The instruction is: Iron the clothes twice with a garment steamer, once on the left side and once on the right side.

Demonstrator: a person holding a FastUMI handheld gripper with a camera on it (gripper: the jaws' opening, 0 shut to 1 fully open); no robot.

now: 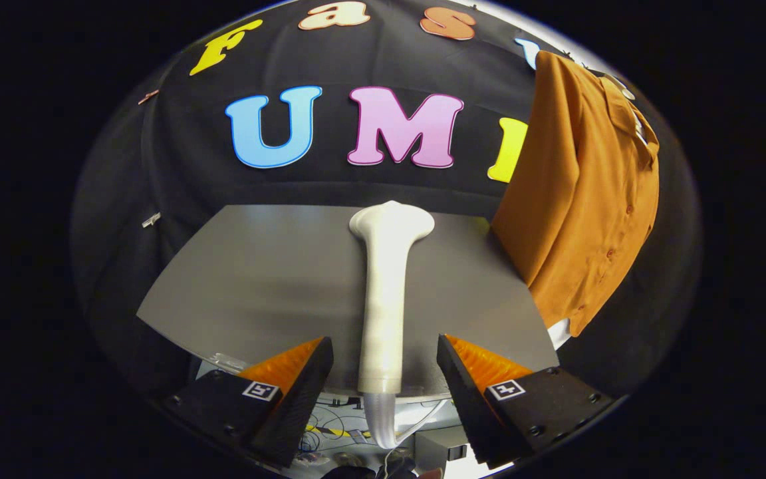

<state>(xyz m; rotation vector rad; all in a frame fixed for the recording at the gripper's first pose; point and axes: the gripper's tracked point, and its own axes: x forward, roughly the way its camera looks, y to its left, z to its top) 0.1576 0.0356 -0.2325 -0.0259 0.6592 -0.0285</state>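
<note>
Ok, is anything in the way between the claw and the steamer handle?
Nothing visible. The claw is open, and the white steamer lies on the grey table with its handle already between the two fingers, neither touching it. The orange shirt hangs off to the right.

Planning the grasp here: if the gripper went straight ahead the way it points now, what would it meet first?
Probably the white steamer, lying on the grey table. Its handle end sits between the open jaws of the gripper, untouched. Depth is hard to judge; the orange shirt hangs off to the right.

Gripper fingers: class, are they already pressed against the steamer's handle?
No: the gripper is open, its fingers standing clear on either side of the white steamer lying on the grey table.
</note>
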